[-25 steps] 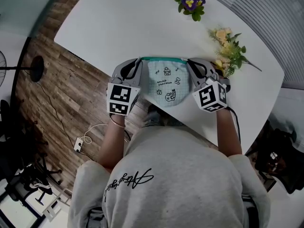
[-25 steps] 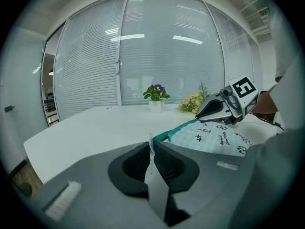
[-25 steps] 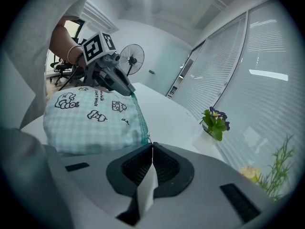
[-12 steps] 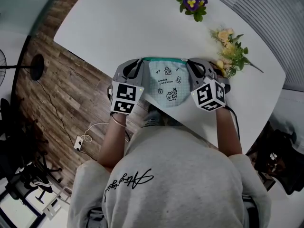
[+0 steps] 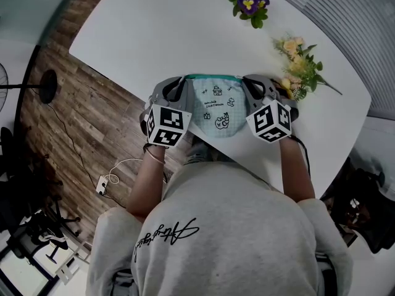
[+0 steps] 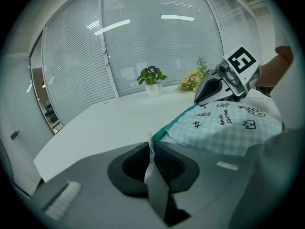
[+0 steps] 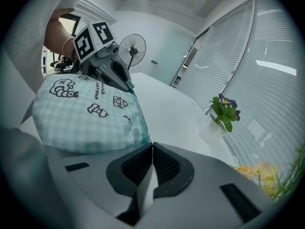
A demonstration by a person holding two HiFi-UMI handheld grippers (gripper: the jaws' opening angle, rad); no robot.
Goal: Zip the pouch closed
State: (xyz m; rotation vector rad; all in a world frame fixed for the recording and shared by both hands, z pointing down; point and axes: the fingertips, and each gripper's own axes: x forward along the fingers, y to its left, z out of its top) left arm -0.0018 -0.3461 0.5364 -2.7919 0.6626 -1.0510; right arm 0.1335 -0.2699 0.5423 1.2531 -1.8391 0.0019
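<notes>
A pale teal checked pouch point(image 5: 216, 106) with black doodles lies at the near edge of the white table point(image 5: 154, 29), its green zip edge facing away from me. My left gripper point(image 5: 182, 80) is at the pouch's left end. In the left gripper view its jaws point(image 6: 151, 146) are shut on a thin pale tab that sticks up at the end of the zip edge of the pouch point(image 6: 224, 128). My right gripper point(image 5: 245, 80) is at the right end. Its jaws point(image 7: 151, 146) are shut on the corner of the pouch point(image 7: 86, 113).
A small pot of purple flowers point(image 5: 247, 2) and a bunch of yellow flowers point(image 5: 299, 63) stand further back on the table. Just beyond the left gripper the table's edge drops to a wooden floor with a power strip point(image 5: 102, 187). A standing fan point(image 7: 131, 46) is behind.
The left gripper has rolled and its marker cube has shifted slightly right towards the pouch. The right gripper has tilted a little. The pouch stays where it was.
</notes>
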